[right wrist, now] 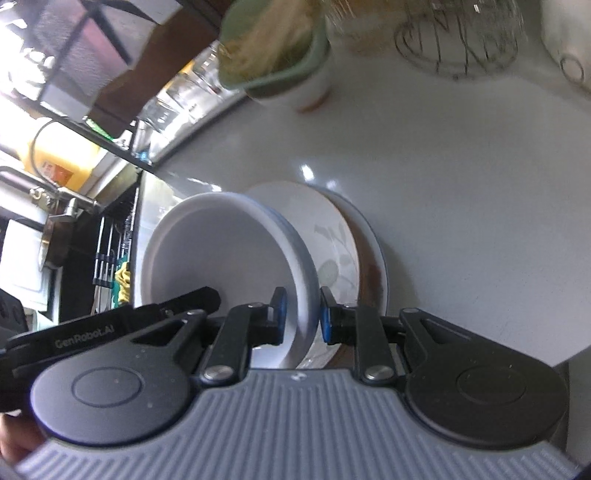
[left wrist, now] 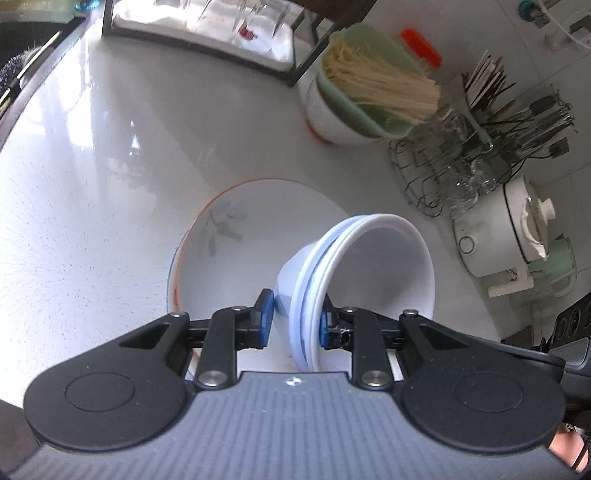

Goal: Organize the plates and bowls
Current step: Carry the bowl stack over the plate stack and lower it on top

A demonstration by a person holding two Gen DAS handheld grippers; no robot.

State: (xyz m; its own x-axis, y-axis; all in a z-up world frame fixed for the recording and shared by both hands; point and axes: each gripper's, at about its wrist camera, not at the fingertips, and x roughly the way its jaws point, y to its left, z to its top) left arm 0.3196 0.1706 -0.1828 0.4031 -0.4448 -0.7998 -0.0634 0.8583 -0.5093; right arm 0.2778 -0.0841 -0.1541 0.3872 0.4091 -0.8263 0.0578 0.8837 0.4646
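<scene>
My left gripper (left wrist: 295, 321) is shut on the rim of a nested stack of white bowls (left wrist: 384, 266), tilted on its side with the opening facing right. The stack hangs just over a white plate (left wrist: 240, 229) with an orange rim and a grey leaf print, which lies on the counter. In the right wrist view my right gripper (right wrist: 301, 317) is shut on another part of the same bowls' rim (right wrist: 221, 258). The leaf plate (right wrist: 332, 236) lies behind, on a brown-stained dish (right wrist: 373, 258). The left gripper's body (right wrist: 110, 328) shows at the lower left.
A white bowl holding a green tray of dry noodles (left wrist: 369, 92) stands at the back of the white counter (left wrist: 110, 166). To its right are a wire rack of glasses (left wrist: 443, 166), a utensil holder (left wrist: 517, 110) and a white cooker (left wrist: 509, 229). A glass rack (left wrist: 207, 33) sits far back.
</scene>
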